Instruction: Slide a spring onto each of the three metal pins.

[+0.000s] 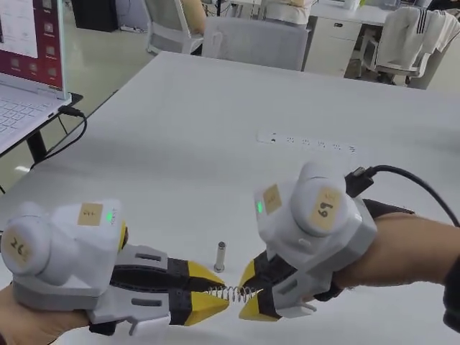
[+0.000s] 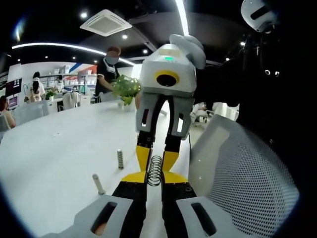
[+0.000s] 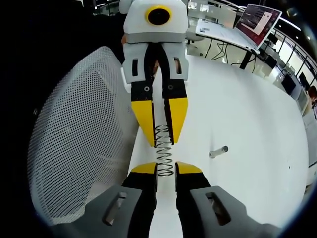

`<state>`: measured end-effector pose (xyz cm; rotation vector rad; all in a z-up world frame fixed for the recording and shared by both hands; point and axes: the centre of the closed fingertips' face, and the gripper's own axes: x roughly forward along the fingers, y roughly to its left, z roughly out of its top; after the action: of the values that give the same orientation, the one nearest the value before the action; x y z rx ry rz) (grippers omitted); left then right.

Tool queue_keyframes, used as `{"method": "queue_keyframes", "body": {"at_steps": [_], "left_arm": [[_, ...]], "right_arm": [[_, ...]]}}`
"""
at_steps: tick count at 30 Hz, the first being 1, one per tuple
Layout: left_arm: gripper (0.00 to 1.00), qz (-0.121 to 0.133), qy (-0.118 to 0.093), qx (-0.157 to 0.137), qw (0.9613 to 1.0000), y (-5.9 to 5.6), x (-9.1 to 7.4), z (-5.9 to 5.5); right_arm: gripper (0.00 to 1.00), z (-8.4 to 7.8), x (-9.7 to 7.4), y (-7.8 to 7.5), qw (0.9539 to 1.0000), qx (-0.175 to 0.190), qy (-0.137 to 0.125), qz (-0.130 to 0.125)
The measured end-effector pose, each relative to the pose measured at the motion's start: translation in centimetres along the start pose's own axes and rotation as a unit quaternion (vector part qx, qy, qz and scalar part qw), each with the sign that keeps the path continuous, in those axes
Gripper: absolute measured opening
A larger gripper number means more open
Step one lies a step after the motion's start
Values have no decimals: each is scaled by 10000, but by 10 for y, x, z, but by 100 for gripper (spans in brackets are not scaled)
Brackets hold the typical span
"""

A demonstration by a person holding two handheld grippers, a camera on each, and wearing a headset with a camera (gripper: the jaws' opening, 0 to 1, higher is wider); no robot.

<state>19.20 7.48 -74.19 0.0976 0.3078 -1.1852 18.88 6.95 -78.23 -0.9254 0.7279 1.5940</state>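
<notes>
Gripping: left tool (image 1: 208, 295) and right tool (image 1: 250, 289) each clamped on one spring (image 1: 233, 292) end
Pin (image 1: 220, 256): upright, just beyond spring

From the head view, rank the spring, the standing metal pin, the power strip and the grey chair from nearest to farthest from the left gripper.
1. spring: held in the jaws of the left gripper.
2. metal pin: upright just beyond the jaws.
3. power strip: farther out on the table, to the right.
4. grey chair: beyond the far edge.
</notes>
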Motion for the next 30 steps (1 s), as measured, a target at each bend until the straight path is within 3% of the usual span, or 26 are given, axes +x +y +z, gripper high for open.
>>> {"method": "queue_keyframes", "body": {"at_steps": [9, 18, 30], "left_arm": [[3, 34, -28, -13, 10000, 1, -1, 0], [3, 67, 83, 5, 9999, 2, 0, -7], [3, 41, 190, 81, 9998, 1, 5, -12]], "right_arm": [[9, 2, -1, 0, 10000, -75, -53, -38], [9, 15, -12, -2, 9997, 4, -206, -112], [9, 31, -18, 3, 9998, -29, -204, -76]]}}
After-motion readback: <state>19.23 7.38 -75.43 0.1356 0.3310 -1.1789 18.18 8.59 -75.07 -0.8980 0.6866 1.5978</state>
